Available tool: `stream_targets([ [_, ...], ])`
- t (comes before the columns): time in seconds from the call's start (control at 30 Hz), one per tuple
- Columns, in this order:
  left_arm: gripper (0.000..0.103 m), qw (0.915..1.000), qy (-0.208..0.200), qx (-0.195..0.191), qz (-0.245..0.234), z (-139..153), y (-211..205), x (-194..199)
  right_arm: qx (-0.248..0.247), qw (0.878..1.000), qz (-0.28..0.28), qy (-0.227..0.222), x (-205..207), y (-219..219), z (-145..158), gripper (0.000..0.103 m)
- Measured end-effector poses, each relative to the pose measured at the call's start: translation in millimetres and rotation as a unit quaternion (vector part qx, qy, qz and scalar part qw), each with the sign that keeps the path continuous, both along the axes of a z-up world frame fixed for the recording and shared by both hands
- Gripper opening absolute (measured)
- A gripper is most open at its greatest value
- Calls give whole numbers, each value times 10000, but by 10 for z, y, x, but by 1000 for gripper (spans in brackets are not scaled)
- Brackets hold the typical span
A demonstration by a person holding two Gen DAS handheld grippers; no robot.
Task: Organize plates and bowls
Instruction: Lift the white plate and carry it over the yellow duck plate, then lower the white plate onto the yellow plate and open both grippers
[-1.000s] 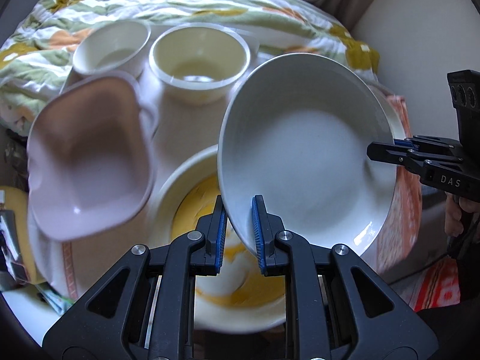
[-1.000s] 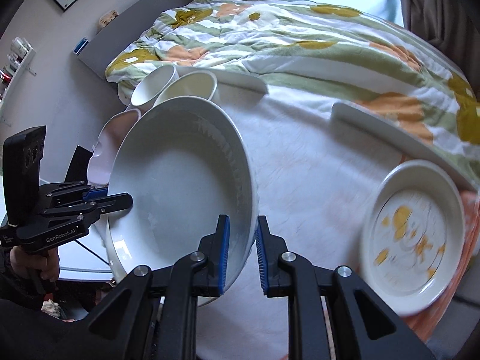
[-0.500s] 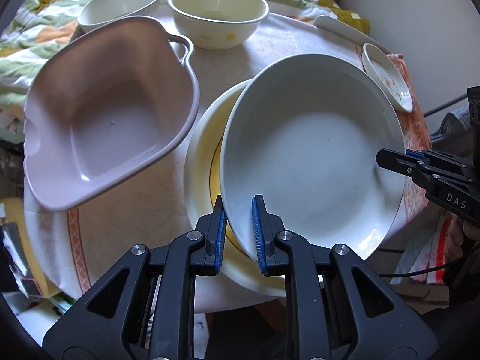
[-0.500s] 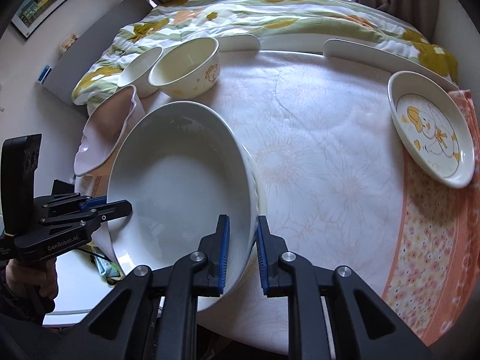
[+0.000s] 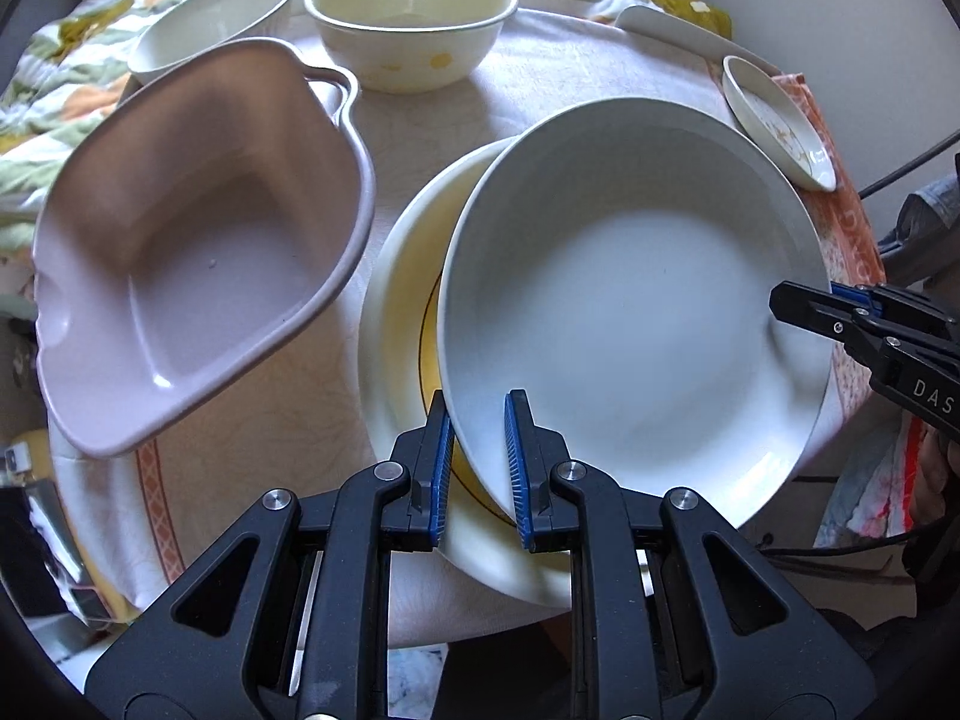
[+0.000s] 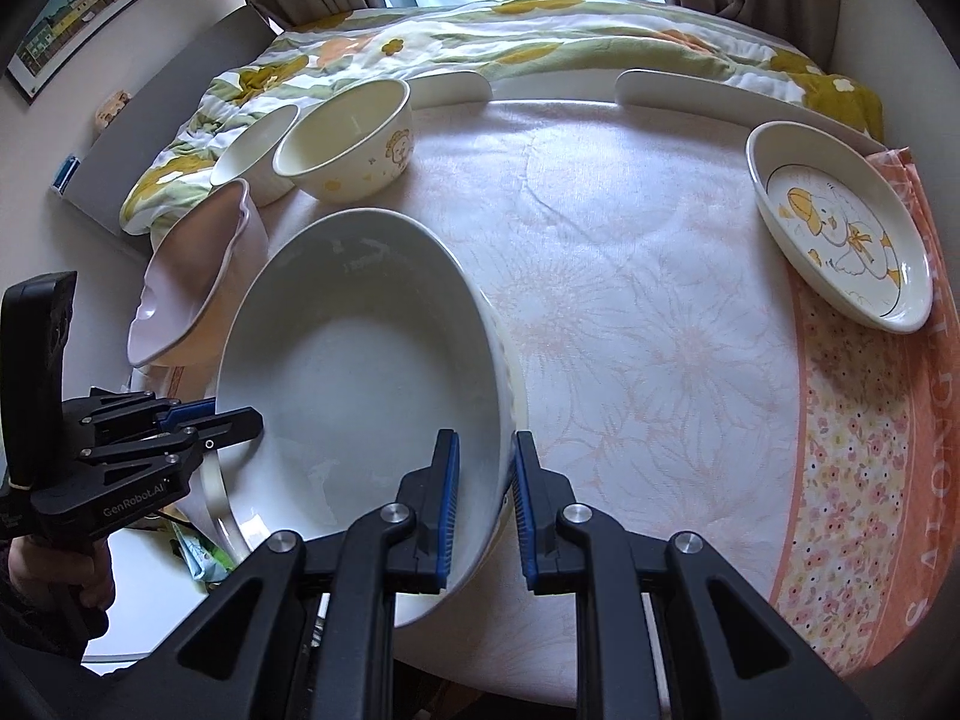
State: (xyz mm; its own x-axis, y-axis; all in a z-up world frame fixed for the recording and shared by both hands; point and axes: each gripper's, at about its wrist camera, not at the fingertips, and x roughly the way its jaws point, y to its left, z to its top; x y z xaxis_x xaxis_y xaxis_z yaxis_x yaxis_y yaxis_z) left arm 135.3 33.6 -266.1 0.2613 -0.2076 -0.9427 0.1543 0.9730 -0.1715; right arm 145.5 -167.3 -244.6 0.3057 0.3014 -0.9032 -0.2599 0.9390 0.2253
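Note:
A large white deep plate (image 5: 630, 300) (image 6: 360, 360) hangs just over a cream plate with a yellow centre (image 5: 402, 294), whose rim (image 6: 515, 384) peeks out beside it. My left gripper (image 5: 477, 420) is shut on the white plate's near rim. My right gripper (image 6: 485, 450) is shut on the opposite rim and shows as a black jaw (image 5: 804, 306) in the left wrist view. The left gripper (image 6: 240, 420) appears at the plate's left edge in the right wrist view.
A pink square dish (image 5: 198, 240) (image 6: 192, 276) sits left of the plates. Two cream bowls (image 5: 414, 18) (image 5: 210, 18) stand behind it. A small duck-print plate (image 6: 840, 228) (image 5: 780, 120) lies at the right on the orange-bordered tablecloth (image 6: 660, 300). A flowered quilt (image 6: 480, 36) lies beyond.
Both grippers have brought the white plate down and levelled it over the yellow-centred plate. The view has tipped further downward onto the table.

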Motion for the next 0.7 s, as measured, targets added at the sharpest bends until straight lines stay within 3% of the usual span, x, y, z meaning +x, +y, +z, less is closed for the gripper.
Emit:
stream_targets([
  [0.37,15,9966,-369,695,-244,26,-214,-9,-332,9993,17,-145,-59,22,-54,16],
  [0.7,15,9872,-716,1391,-315,57,-299,-64,-767,9959,190,-438,-140,187,-55,16],
])
